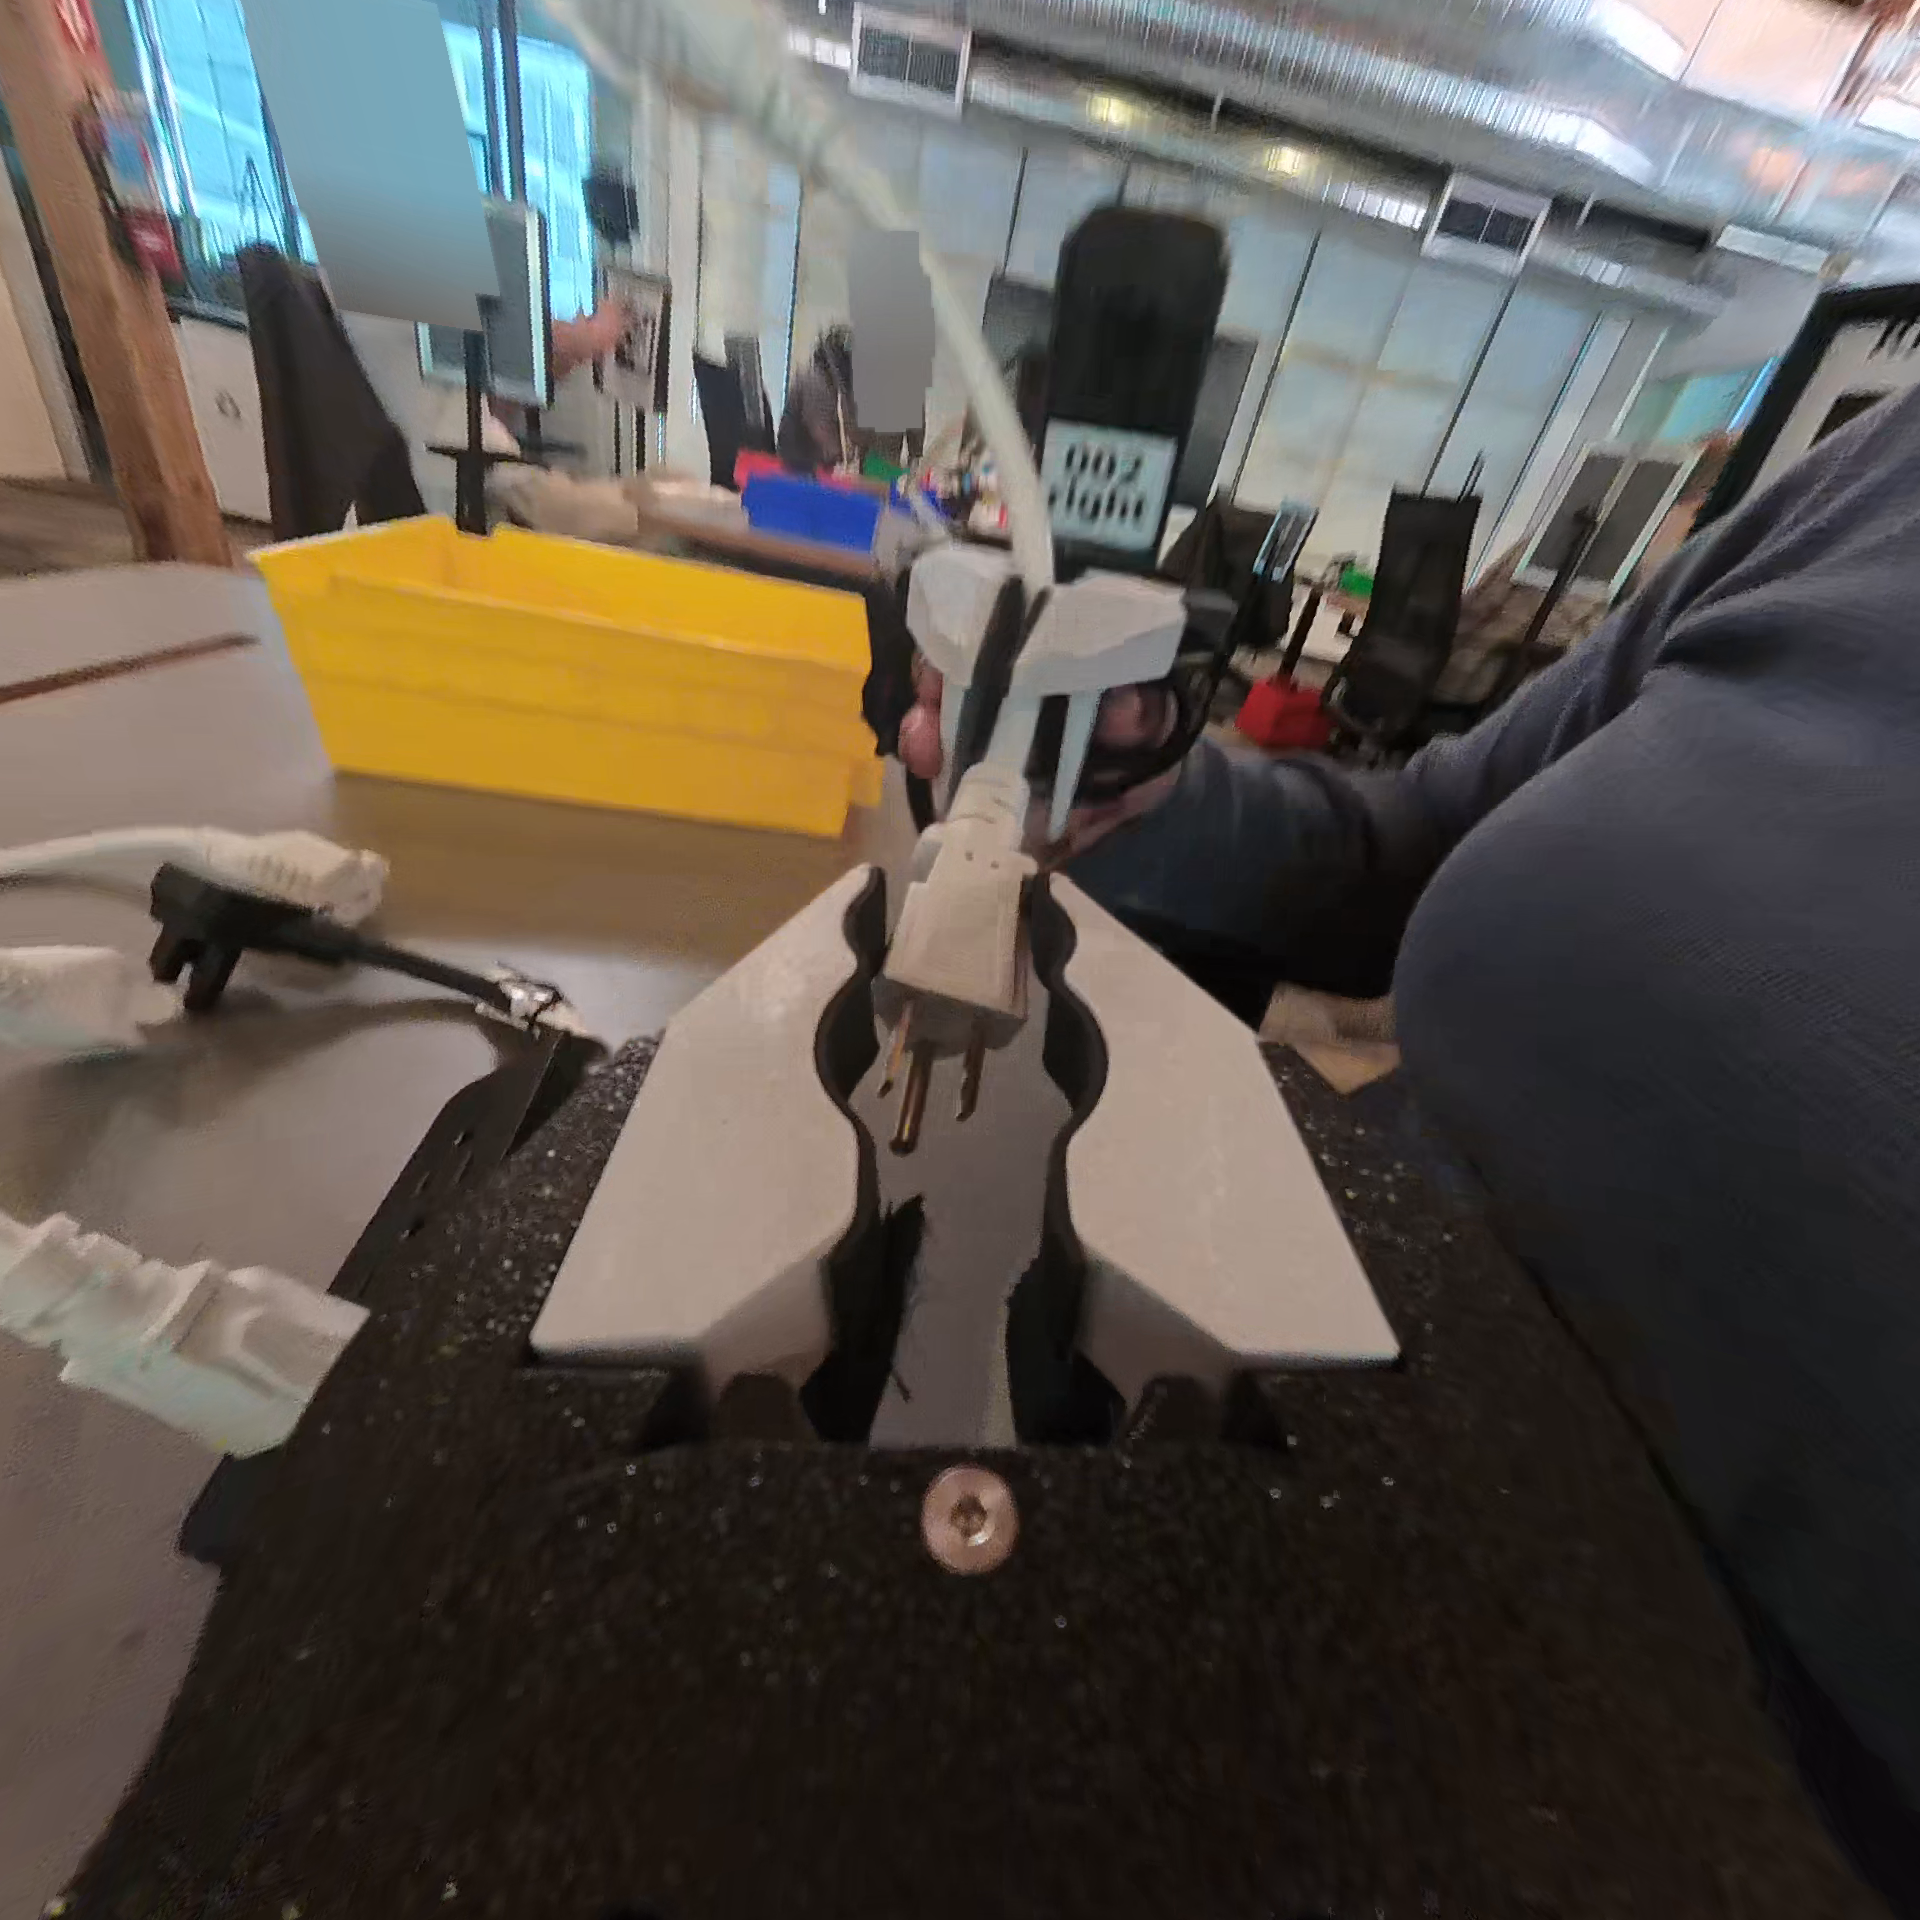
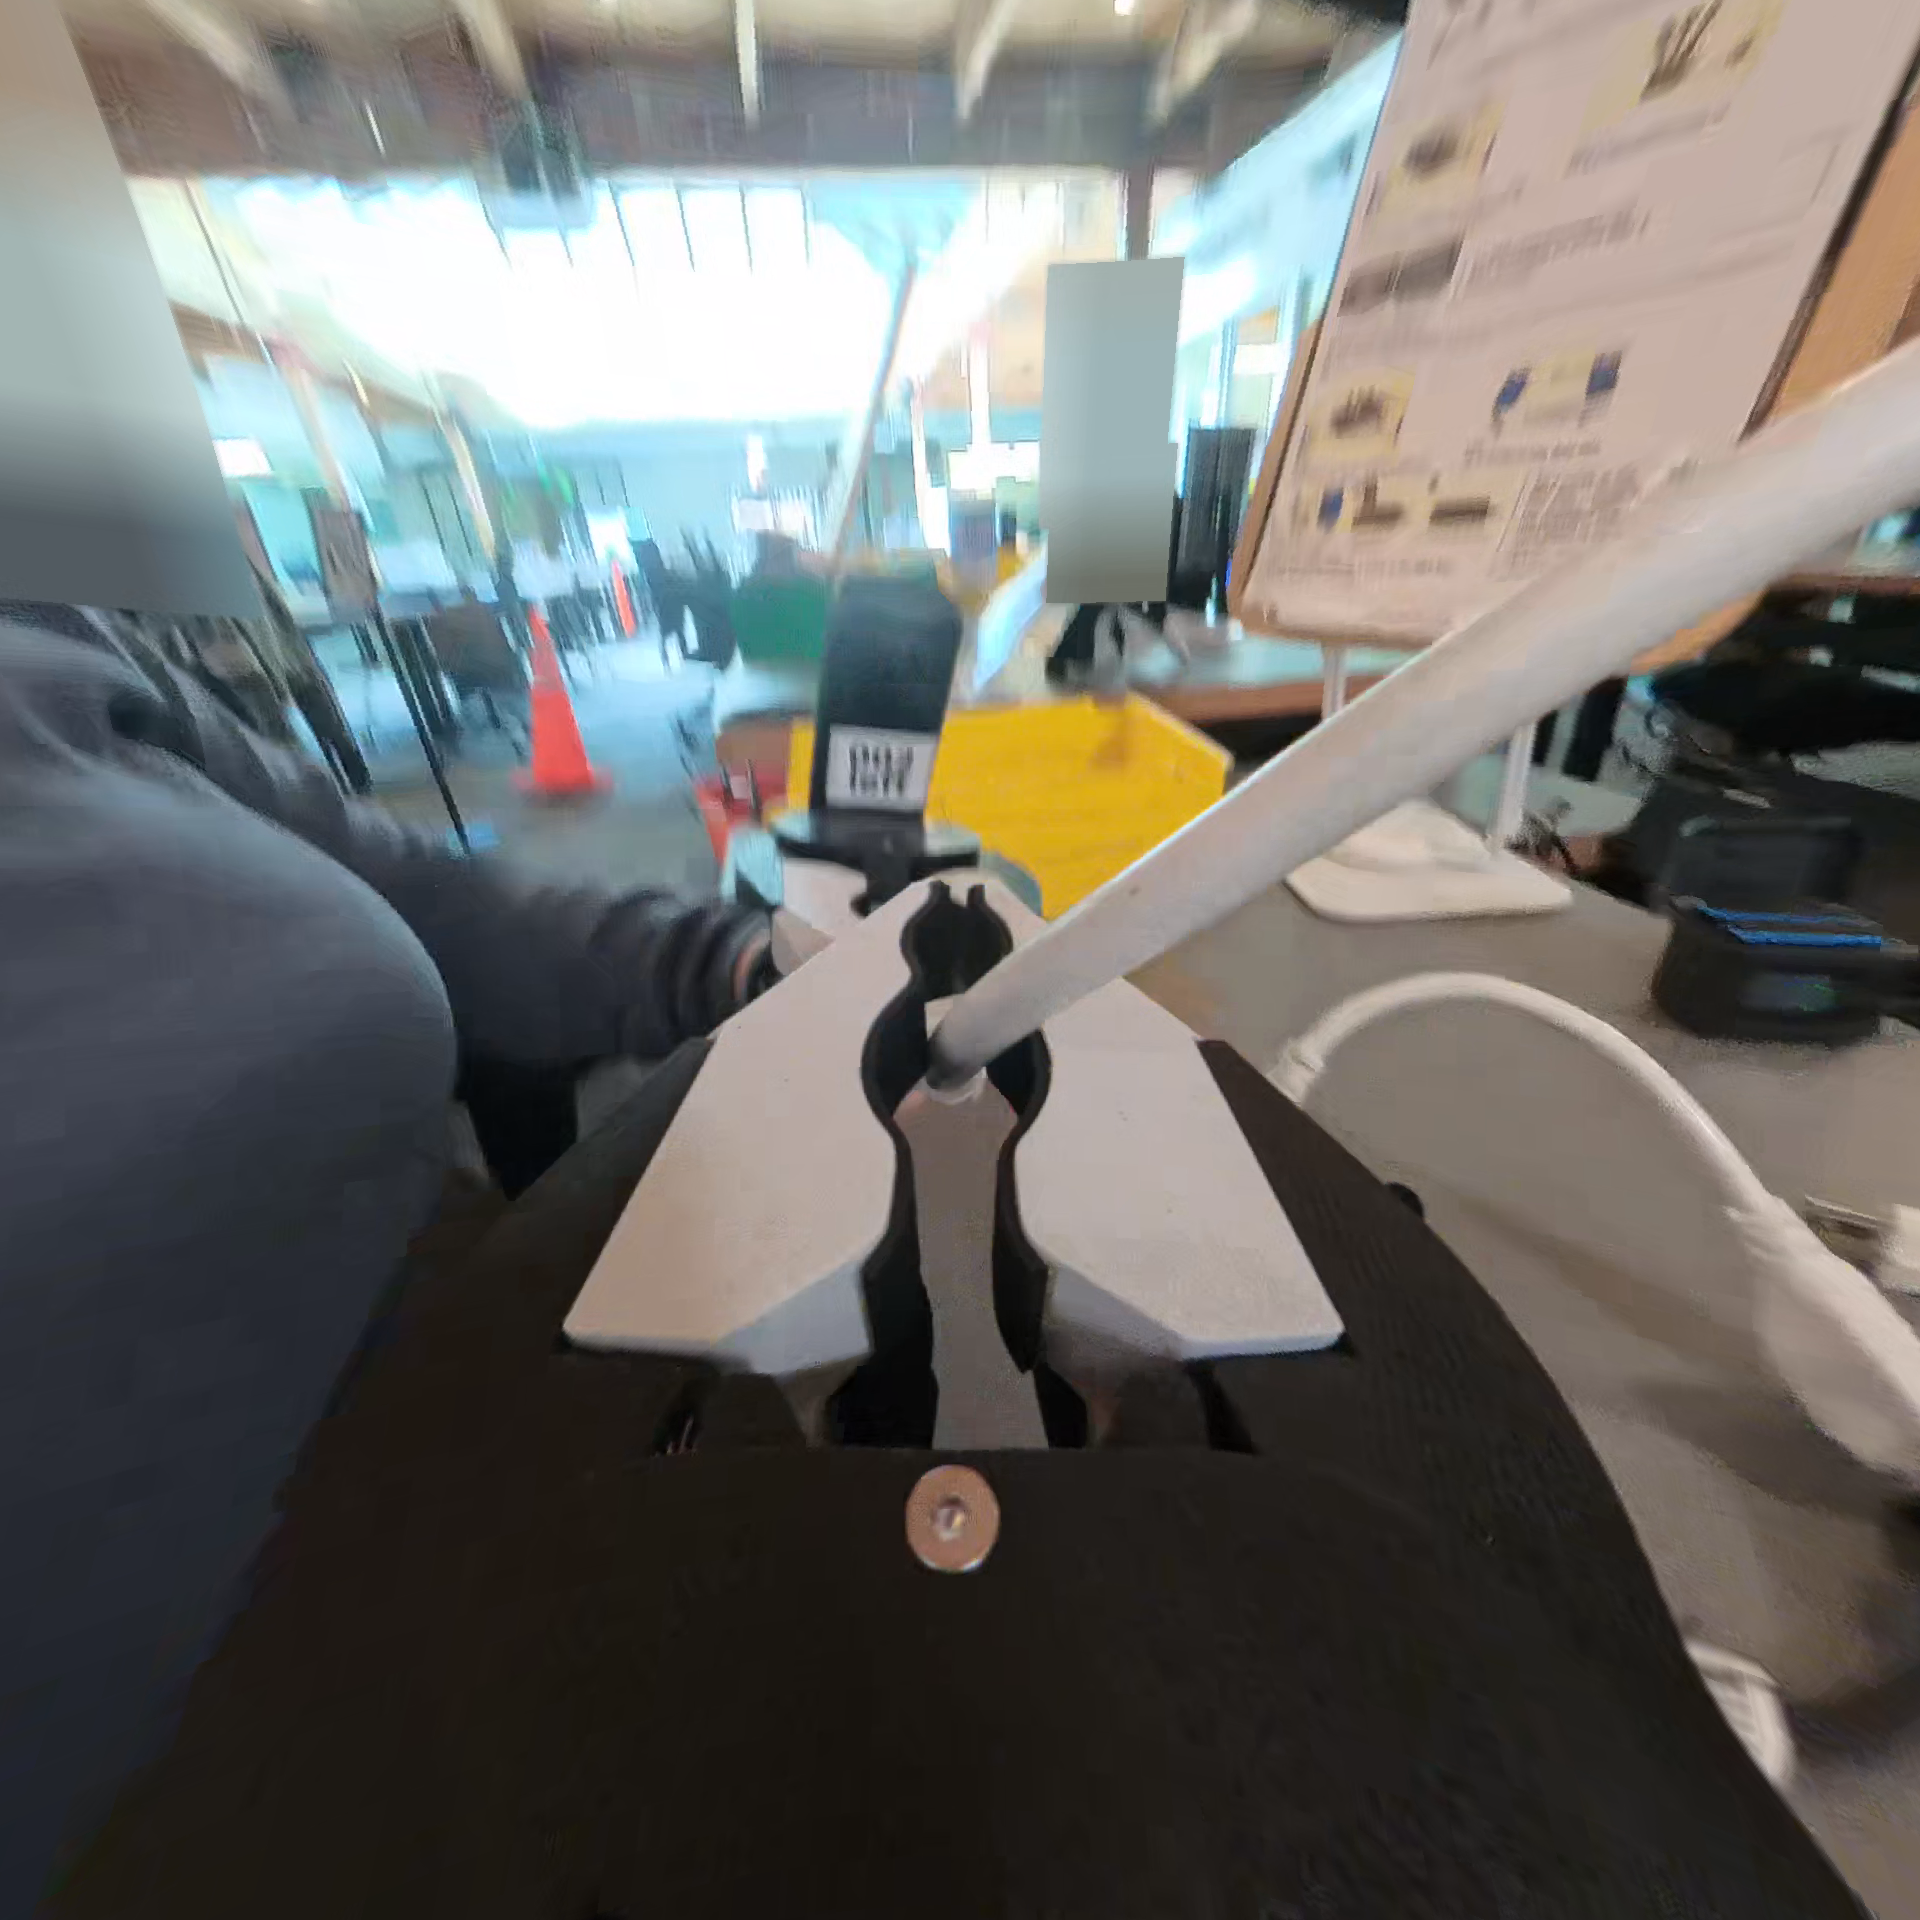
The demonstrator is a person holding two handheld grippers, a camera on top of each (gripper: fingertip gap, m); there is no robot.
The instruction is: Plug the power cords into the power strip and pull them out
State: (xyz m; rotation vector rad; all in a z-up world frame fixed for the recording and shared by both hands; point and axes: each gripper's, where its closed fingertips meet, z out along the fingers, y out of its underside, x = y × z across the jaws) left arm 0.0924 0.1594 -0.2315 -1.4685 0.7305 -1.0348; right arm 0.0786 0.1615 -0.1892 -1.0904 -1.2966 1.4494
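Note:
My left gripper [image 1: 961, 894] is shut on a white three-prong plug [image 1: 956, 956], with both pads pressed on its sides. The metal prongs [image 1: 920, 1091] point back toward the camera. The plug's white cord [image 1: 987, 416] rises away from it. My right gripper [image 1: 1023, 665] faces me just beyond the plug and is shut on that cord above it. In the right wrist view the right gripper [image 2: 956, 925] pinches the white cord [image 2: 1351, 748], which runs up to the right. The left gripper [image 2: 883, 862] is mostly hidden behind the fingers.
A yellow bin [image 1: 561, 665] stands on the table behind. Loose plugs lie at the left: a white one [image 1: 301, 868], a black one [image 1: 208, 935] and another white one [image 1: 177, 1340]. A looped white cord [image 2: 1558, 1049] and a black device [image 2: 1766, 977] lie at the right. A person's dark sleeve [image 1: 1662, 935] is close by. My hands' fingertips stand some 4 centimeters from each other.

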